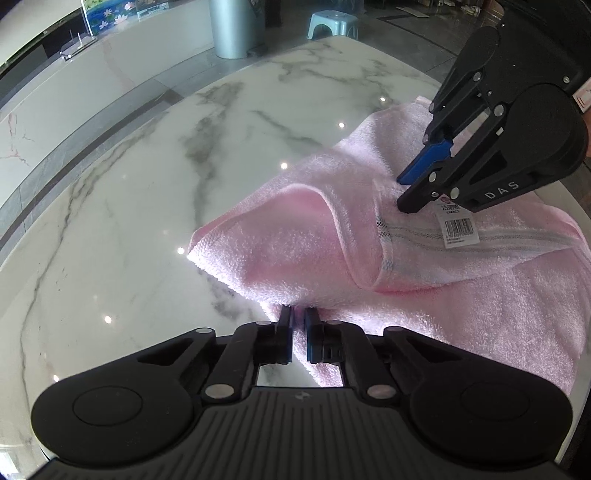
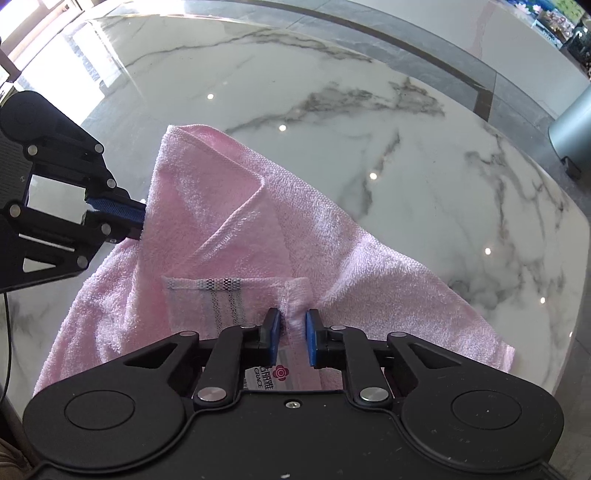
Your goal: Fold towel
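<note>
The left gripper (image 1: 298,314) points steeply down at the near edge of the towel (image 1: 424,295), its blue-padded fingers (image 1: 286,332) drawn almost together with a thin fold of pink cloth pinched between them; from the right wrist view the same gripper (image 2: 142,221) comes in from the left and bites the towel's side edge, pads pressed onto the cloth. The right gripper (image 2: 293,325) also points steeply down; its fingers (image 2: 312,339) stand a narrow gap apart, squeezing a bunched ridge of towel (image 2: 258,221) at the striped hem (image 2: 207,286); in the left wrist view it (image 1: 400,192) comes down from the upper right, tips sunk into the cloth just beside the hem.

A paper tag (image 1: 458,221) with a barcode lies on the striped band, touching the right gripper's tip; in the right wrist view the tag (image 2: 264,376) shows under the gripper body, printed with a red flower.

The towel lies rumpled on the worktop (image 1: 129,221), partly doubled over, one corner turned back into a loose raised flap; its far corner sits flat on the marble.

Beyond the worktop stand a grey cylindrical bin (image 1: 236,26) and a pale stool (image 1: 332,22) on the floor; a white counter (image 1: 55,92) runs along the left.
</note>
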Tool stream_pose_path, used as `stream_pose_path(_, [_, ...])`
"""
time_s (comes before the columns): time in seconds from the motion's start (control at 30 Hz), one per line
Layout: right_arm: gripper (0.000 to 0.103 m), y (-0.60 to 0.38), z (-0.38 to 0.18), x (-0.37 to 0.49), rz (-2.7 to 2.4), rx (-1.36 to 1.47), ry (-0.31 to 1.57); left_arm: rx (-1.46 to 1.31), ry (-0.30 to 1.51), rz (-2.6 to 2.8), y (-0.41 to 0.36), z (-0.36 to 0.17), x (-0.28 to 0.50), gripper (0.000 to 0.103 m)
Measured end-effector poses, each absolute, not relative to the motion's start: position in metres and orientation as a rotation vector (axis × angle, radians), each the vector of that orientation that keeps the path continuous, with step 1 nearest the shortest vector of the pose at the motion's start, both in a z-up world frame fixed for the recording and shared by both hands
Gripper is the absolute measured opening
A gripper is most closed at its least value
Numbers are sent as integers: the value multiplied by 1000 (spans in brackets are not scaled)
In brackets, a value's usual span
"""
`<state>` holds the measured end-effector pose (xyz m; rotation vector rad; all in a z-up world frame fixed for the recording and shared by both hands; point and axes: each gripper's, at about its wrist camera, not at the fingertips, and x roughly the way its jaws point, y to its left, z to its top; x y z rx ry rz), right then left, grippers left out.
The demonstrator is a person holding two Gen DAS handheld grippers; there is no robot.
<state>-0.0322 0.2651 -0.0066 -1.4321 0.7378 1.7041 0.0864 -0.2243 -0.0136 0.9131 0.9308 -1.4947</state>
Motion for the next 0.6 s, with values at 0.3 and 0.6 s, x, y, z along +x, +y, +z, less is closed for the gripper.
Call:
stream_pose_path(0.3, [6, 262, 30, -23, 1664, -1398, 667, 929, 935, -1431, -211, -10, 93, 1])
stream_pose_path(0.6, [6, 290, 54, 20, 1541, -1276, 669, 930, 948, -1416, -204, -11, 97, 1])
